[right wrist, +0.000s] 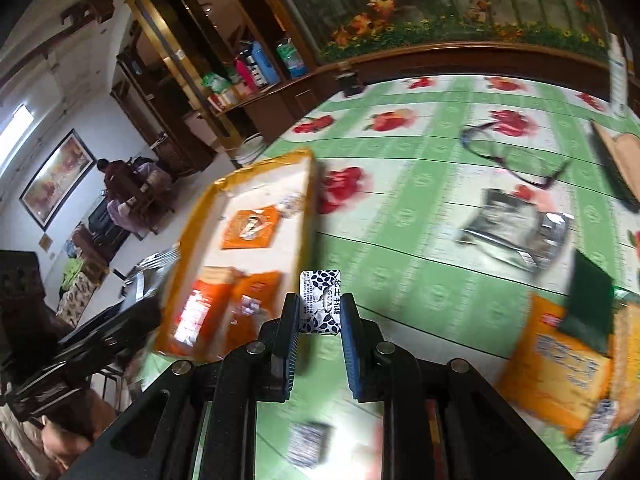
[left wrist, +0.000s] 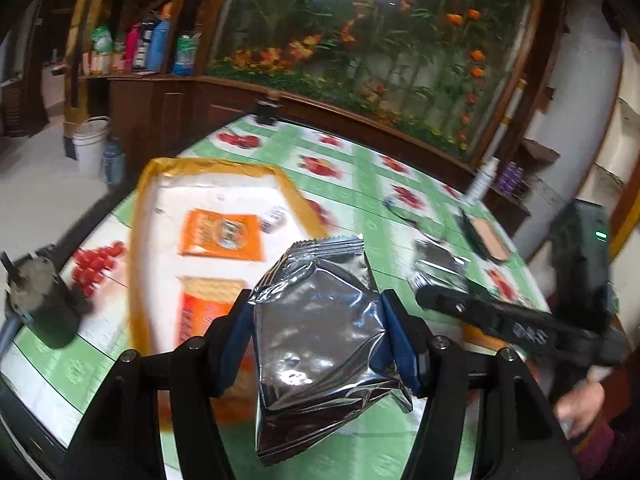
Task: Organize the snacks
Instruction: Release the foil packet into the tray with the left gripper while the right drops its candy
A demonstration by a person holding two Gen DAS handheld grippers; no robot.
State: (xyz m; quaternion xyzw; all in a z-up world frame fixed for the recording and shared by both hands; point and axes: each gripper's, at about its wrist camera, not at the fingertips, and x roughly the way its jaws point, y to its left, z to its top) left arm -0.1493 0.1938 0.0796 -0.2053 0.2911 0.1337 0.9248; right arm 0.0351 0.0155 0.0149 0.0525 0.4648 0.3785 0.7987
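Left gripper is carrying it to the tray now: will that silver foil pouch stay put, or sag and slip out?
The silver foil pouch looks puffy and creased, so it probably weighs little and yields under squeezing. The left gripper pinches its middle only, so both ends may flop. Its glossy film seems slick; it could slide between the pads if jolted.

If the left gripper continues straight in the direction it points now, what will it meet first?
Probably the yellow-rimmed tray. The left gripper, shut on a silver foil packet, points down toward the tray's near part, where orange snack packs lie. Motion blur makes the depth uncertain.
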